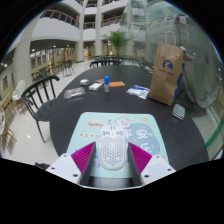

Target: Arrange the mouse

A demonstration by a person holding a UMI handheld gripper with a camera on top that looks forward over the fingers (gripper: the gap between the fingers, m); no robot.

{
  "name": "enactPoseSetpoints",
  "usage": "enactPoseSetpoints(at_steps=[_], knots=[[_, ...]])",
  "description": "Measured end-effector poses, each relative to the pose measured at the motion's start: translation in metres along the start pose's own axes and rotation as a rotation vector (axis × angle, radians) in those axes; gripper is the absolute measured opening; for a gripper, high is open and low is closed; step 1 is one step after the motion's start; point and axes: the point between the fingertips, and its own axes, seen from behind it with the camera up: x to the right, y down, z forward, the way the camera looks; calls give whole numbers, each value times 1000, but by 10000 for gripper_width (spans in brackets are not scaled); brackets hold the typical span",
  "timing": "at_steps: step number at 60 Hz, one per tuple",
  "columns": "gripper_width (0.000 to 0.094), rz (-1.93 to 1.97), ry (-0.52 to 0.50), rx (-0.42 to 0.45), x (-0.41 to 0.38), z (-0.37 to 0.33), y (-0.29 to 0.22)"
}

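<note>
A white mouse with a honeycomb-perforated shell sits between my gripper's two fingers. The pink pads press against its sides, so the gripper is shut on it. The mouse is over the near edge of a pale blue mouse mat with cartoon print, which lies on the round black table. Whether the mouse rests on the mat or is held just above it I cannot tell.
Beyond the mat lie an orange card, a small blue-white box, a dark booklet and papers. A brown paper bag stands at the right, with a dark round object near it. Black chairs ring the table.
</note>
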Motion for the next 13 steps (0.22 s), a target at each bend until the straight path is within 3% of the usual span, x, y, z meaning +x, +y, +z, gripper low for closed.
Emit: enactPoseSetpoints(at_steps=[4,8,13], knots=[[872,-13,-91,10,-9,-16,-3],[849,-57,-160,-2,-8,-48,7],[852,-87,-163,-4,12,-77,17]])
